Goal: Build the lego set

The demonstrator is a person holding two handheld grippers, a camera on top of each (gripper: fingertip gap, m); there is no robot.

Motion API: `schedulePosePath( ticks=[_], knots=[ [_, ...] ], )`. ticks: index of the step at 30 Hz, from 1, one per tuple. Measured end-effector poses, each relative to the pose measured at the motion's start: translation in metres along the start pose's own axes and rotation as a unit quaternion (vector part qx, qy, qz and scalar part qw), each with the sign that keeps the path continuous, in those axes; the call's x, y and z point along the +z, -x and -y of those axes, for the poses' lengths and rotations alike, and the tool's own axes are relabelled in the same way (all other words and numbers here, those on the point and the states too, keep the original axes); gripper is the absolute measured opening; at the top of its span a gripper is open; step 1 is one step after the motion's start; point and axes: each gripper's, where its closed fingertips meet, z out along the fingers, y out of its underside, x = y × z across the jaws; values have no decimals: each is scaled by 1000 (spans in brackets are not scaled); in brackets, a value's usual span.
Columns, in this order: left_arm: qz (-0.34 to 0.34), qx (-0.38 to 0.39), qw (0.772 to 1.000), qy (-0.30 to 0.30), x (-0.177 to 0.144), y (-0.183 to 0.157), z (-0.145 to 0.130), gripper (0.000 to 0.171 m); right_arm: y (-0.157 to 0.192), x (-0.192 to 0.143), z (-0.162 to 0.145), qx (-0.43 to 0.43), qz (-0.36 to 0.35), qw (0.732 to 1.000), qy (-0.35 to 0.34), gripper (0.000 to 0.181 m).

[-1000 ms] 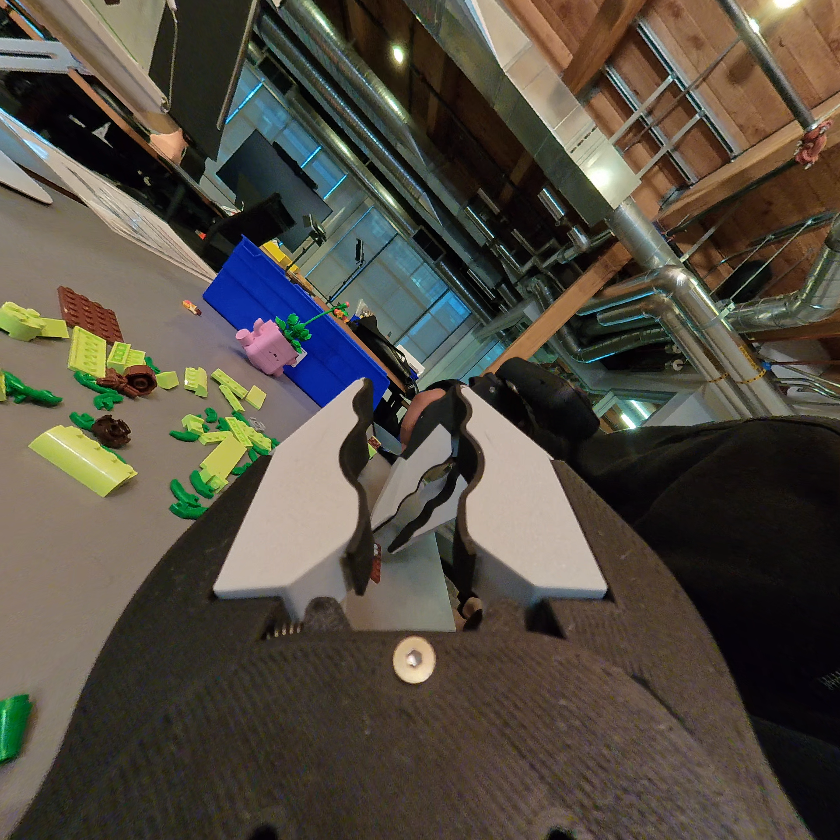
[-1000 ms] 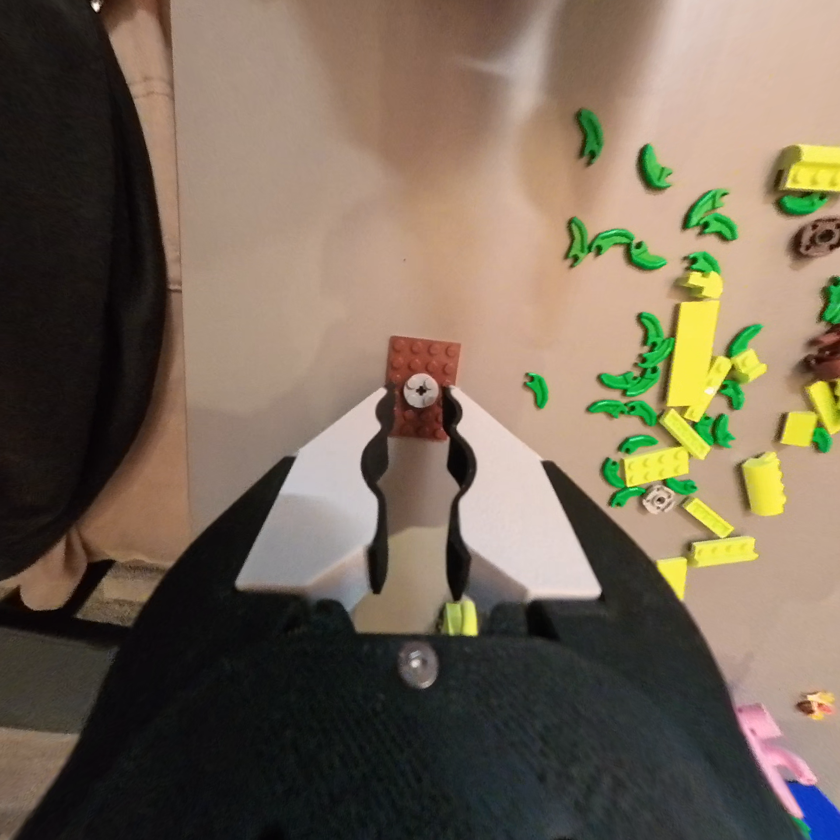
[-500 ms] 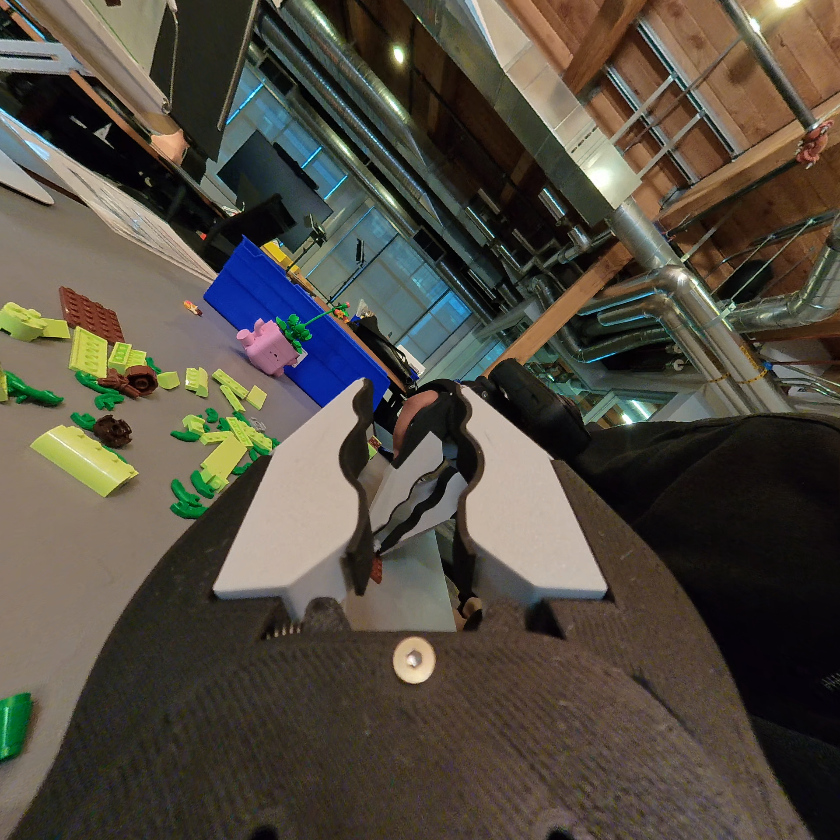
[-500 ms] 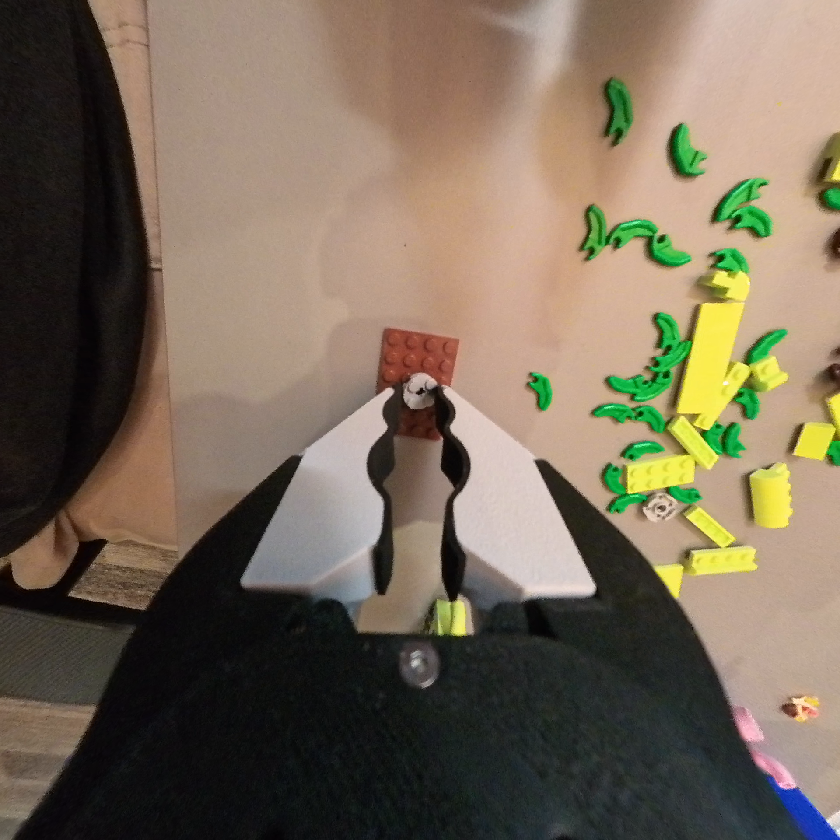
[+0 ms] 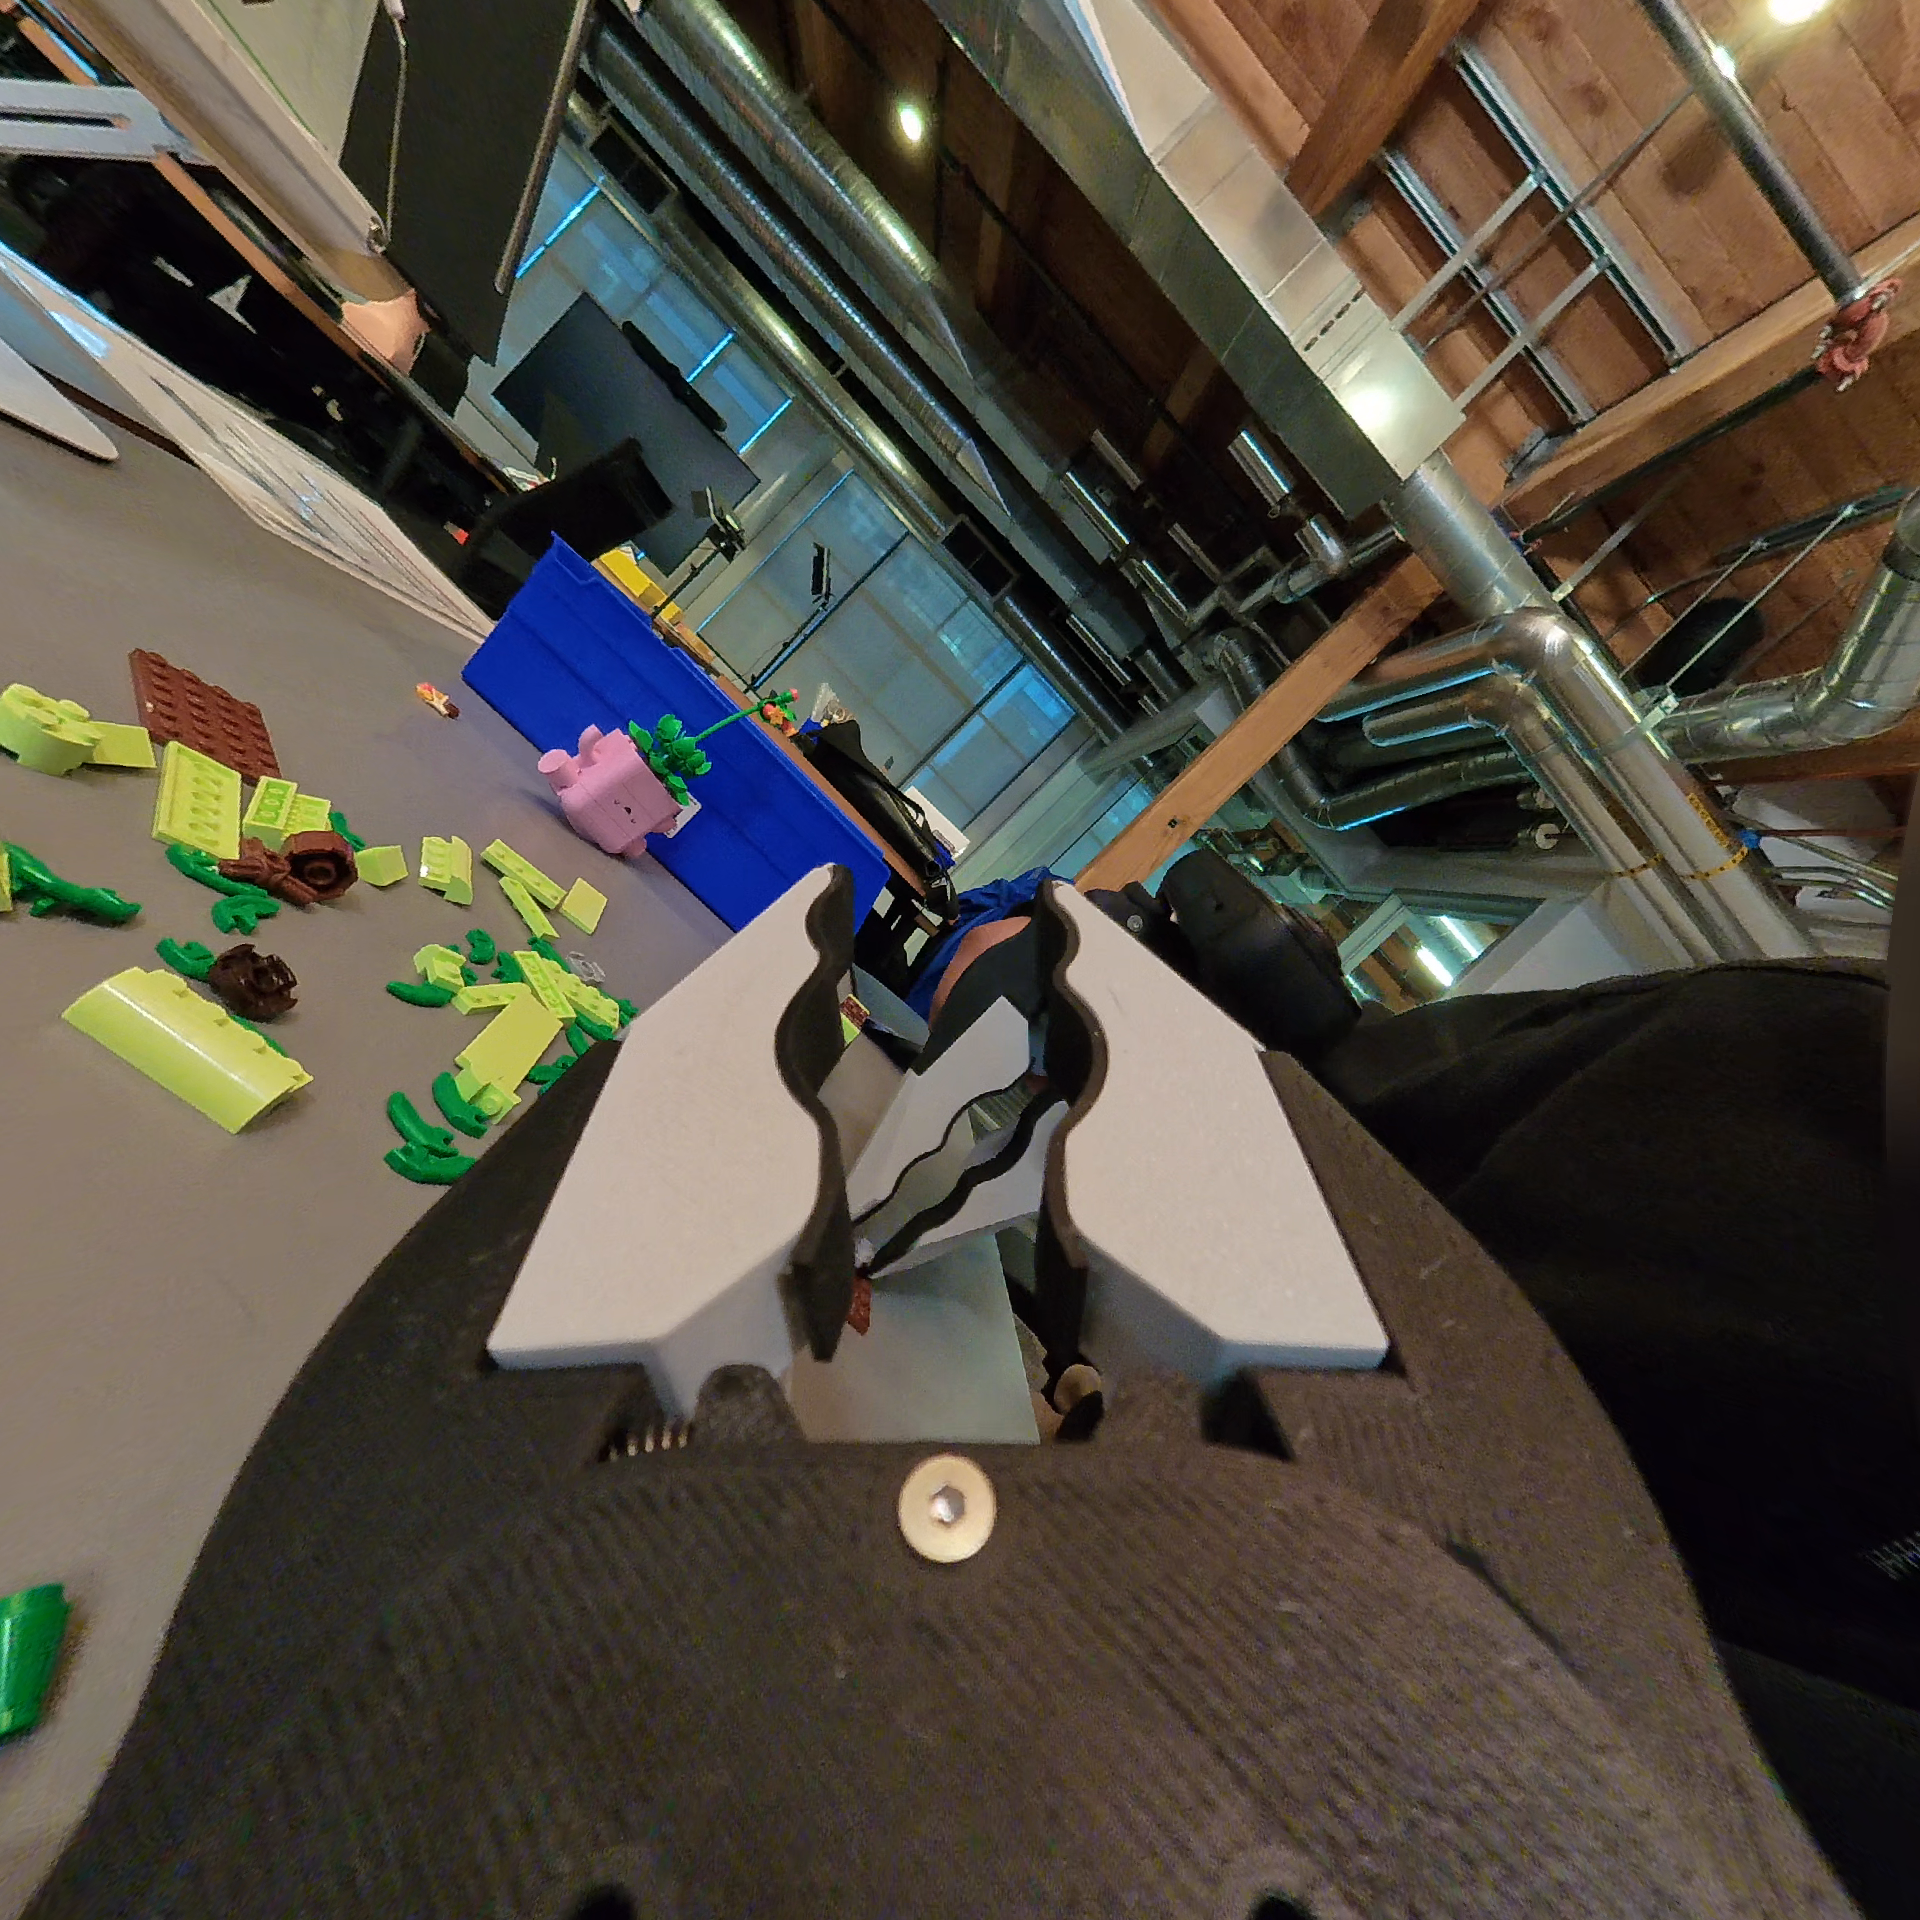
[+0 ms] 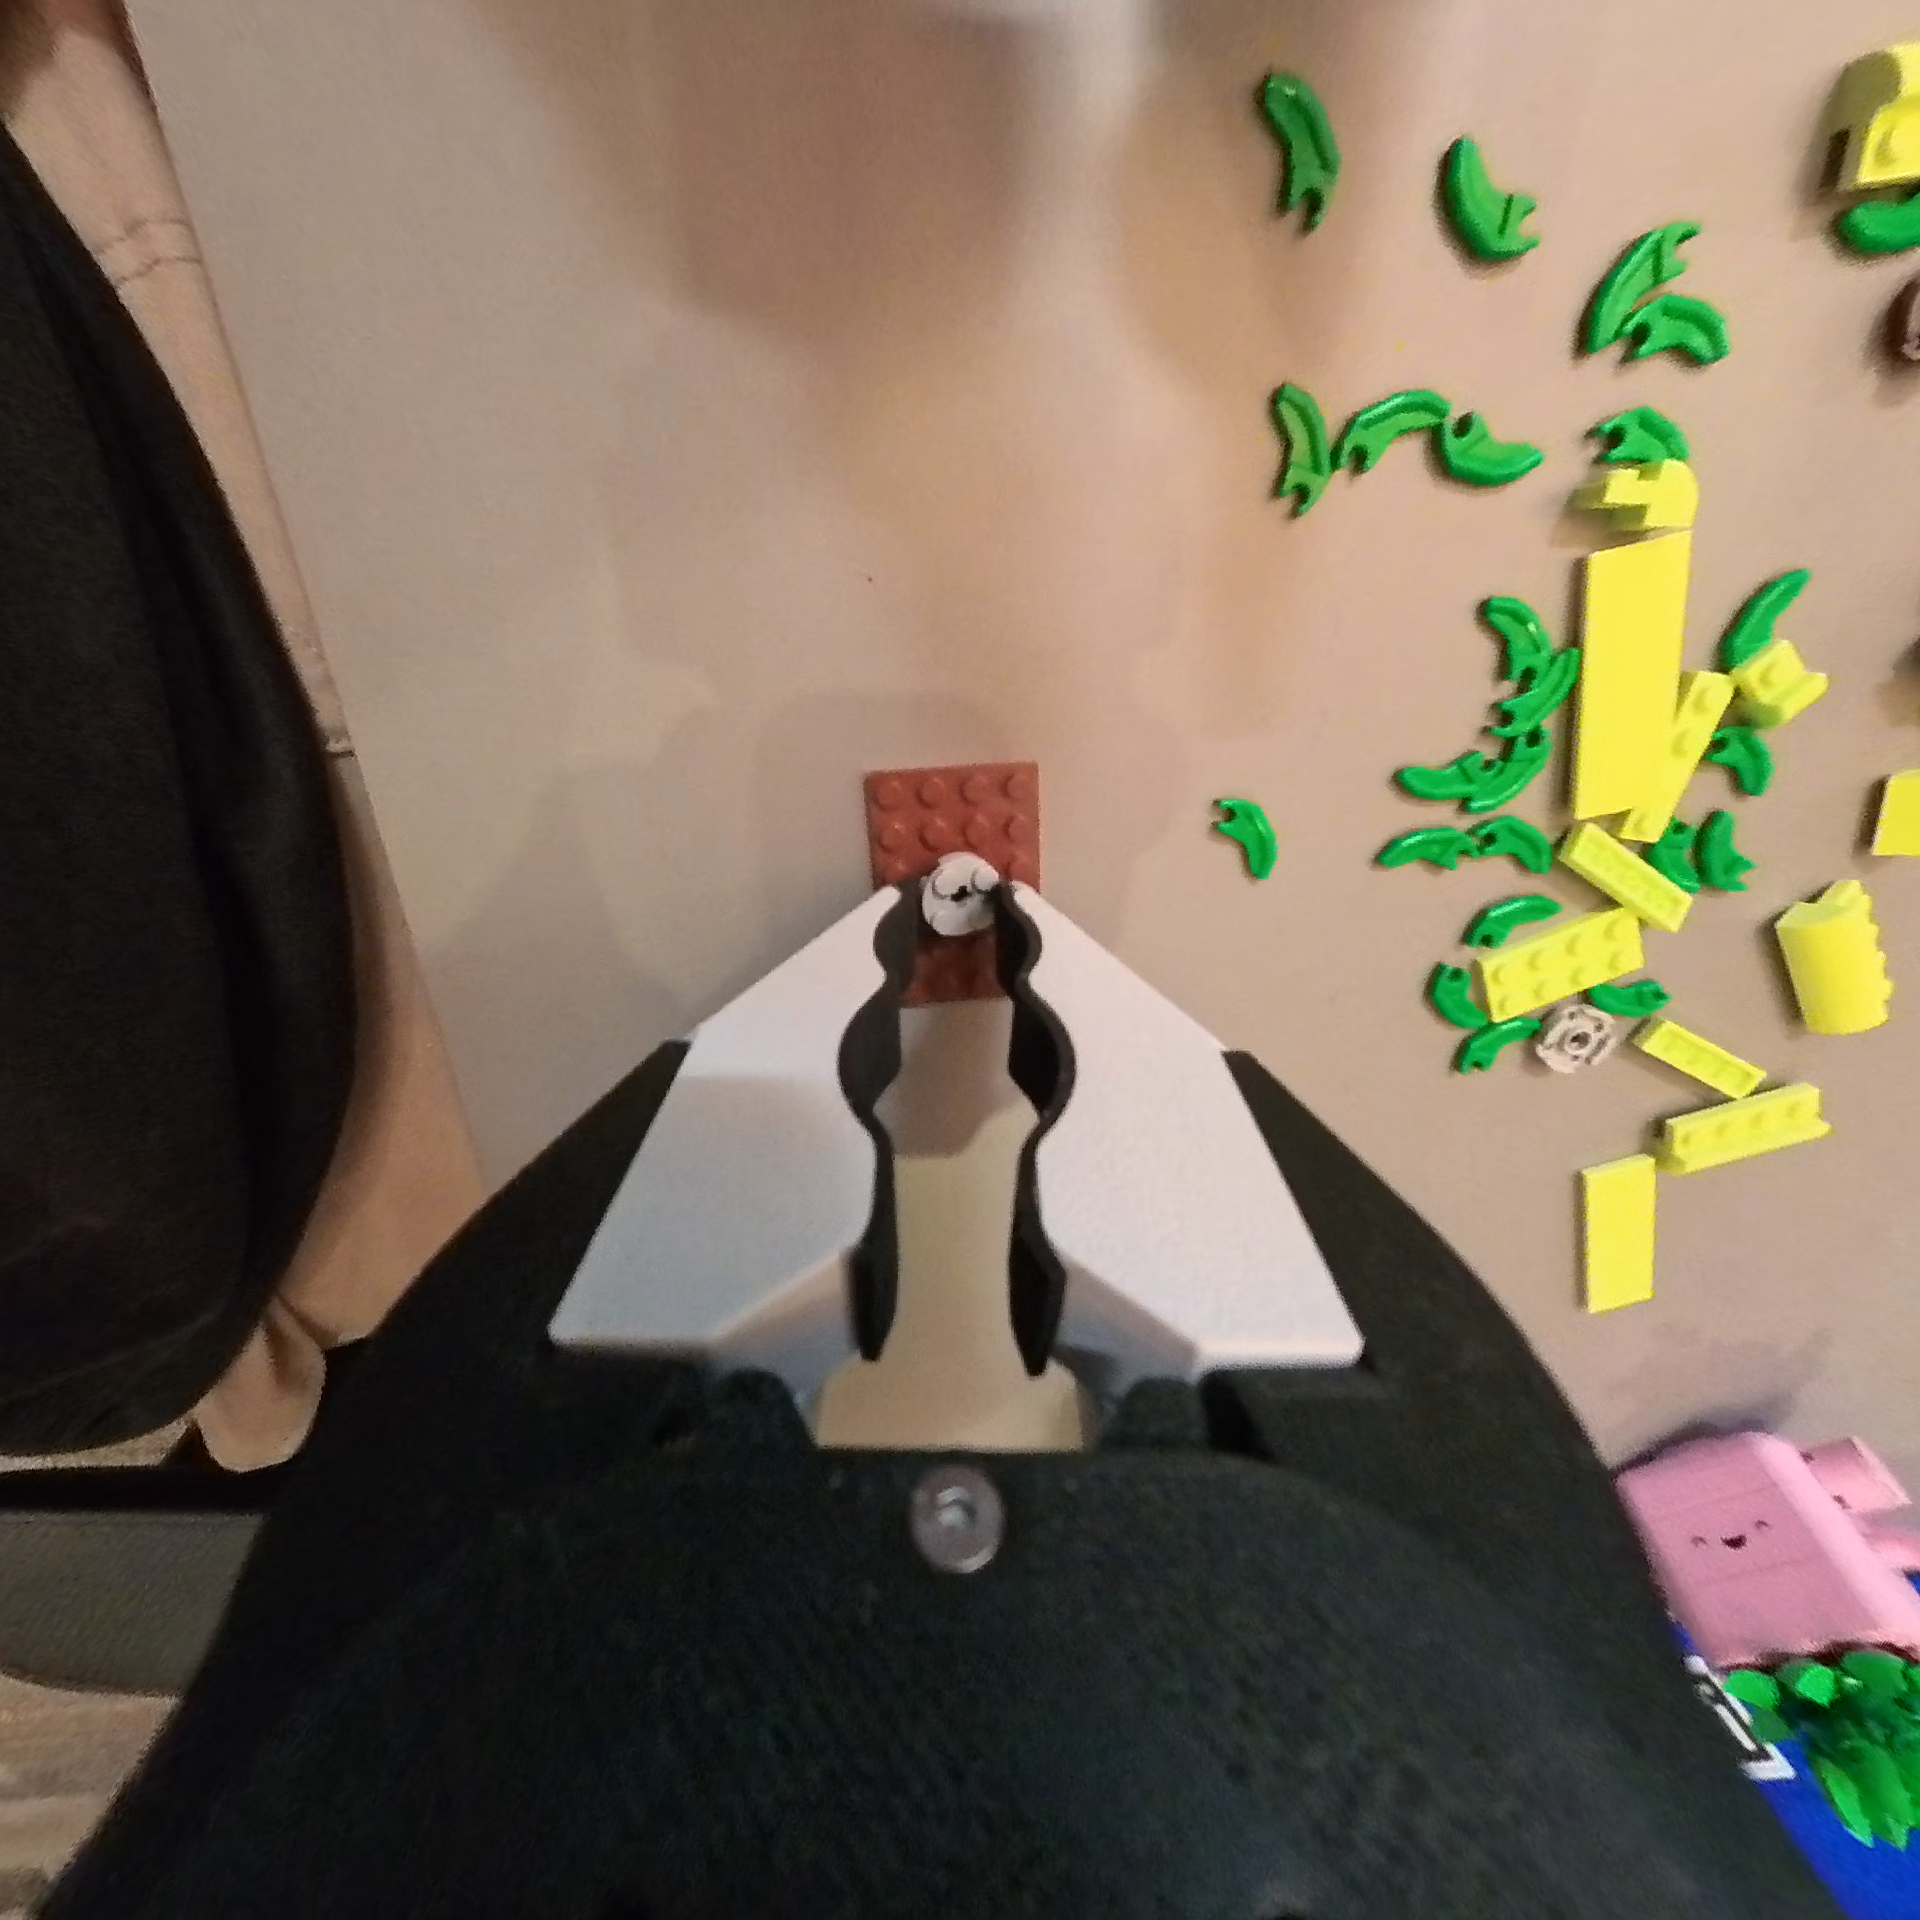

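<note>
Right tool (image 6: 958, 902): tips pinching a small white round piece (image 6: 956, 894), held directly over the near half of the brown plate (image 6: 954, 821). Whether the piece touches the plate cannot be told. The brown plate lies flat on the counter (image 6: 644, 520), alone, well apart from the loose parts.

Right of the plate: one green leaf piece (image 6: 1247, 834), then a scatter of green leaves and yellow-green bricks (image 6: 1631, 686). Pink pig figure (image 6: 1756, 1548) nearer than these, at lower right.

Left tool (image 5: 940, 914): jaws spread, nothing between them; the right tool shows through the gap.

Beyond the plate's scatter in the left view: blue bin (image 5: 644, 727) at the far counter edge.
</note>
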Motion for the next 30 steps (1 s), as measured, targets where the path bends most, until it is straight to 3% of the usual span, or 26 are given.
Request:
schedulePosePath(
  ticks=[13, 30],
  knots=[
    [1, 1, 1000, 1, 0, 0, -1, 31, -2, -4, 1, 0, 1, 1000, -11, 18],
    [0, -1, 1000, -1, 0, 0, 0, 31, 0, -2, 0, 1, 35, 999, -10, 7]
  ],
)
